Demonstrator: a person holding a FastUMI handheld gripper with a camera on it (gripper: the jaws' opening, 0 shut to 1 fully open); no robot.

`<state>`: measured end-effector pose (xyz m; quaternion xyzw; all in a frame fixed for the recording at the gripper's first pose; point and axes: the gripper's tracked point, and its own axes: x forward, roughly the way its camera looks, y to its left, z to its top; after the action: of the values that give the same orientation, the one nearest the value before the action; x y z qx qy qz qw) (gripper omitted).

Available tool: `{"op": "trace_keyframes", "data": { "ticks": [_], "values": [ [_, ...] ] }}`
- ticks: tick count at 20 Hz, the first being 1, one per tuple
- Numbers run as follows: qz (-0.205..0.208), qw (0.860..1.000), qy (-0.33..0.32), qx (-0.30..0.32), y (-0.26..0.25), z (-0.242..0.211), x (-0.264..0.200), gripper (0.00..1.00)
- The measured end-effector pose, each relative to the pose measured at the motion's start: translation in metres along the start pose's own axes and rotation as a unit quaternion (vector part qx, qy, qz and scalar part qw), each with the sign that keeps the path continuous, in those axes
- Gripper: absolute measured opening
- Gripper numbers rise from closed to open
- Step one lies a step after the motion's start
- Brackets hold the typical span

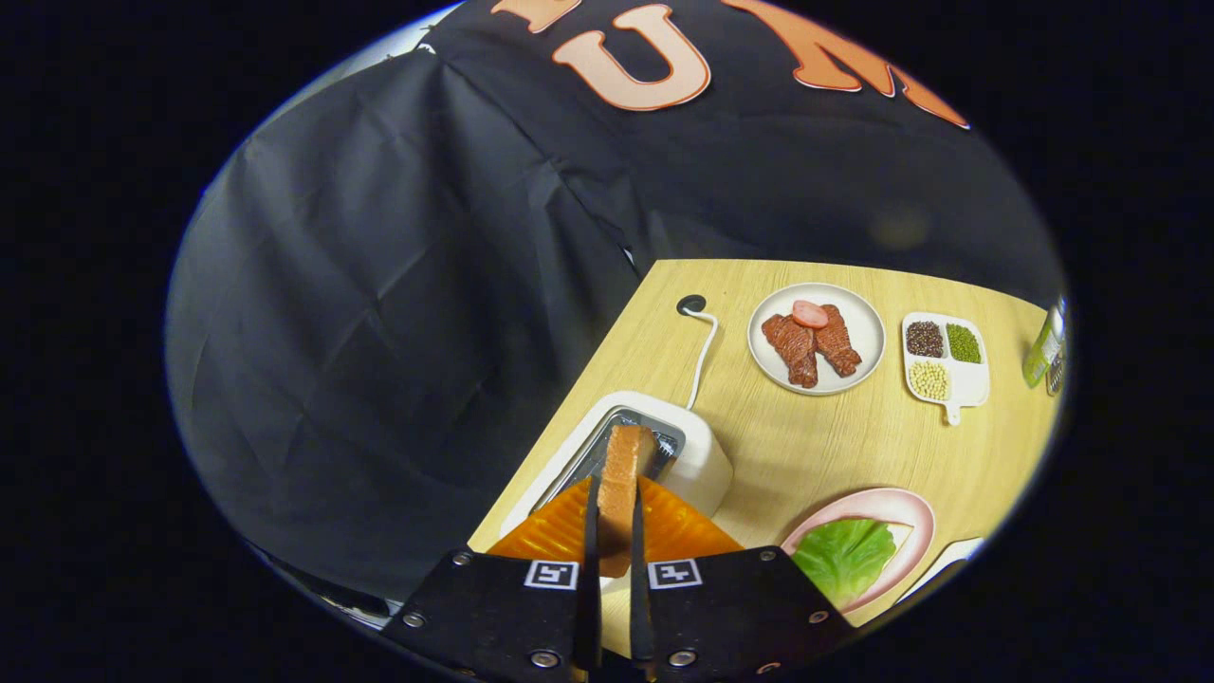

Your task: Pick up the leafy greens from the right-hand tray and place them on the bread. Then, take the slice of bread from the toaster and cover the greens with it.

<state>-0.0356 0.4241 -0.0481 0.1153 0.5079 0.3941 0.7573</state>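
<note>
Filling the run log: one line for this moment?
gripper: shut on brown bread slice | slice: above white toaster | green lettuce leaf: on pink plate

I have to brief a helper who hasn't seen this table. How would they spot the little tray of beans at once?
Start at the wooden table, then find the round plate of meat at its far side, well beyond the fingers clamped on the bread slice. Just right of that plate sits the tray of beans: white, with a short handle, and alone in having three compartments, dark, green and pale.
</note>
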Motion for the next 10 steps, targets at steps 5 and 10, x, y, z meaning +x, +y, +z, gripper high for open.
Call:
{"op": "trace_keyframes", "data": {
  "ticks": [5,10],
  "values": [
    [0.036,0.998,-0.041,0.021,-0.017,0.0,-0.032,0.12],
    [0.037,0.996,-0.065,0.041,-0.05,-0.004,-0.058,0.12]
  ]
}}
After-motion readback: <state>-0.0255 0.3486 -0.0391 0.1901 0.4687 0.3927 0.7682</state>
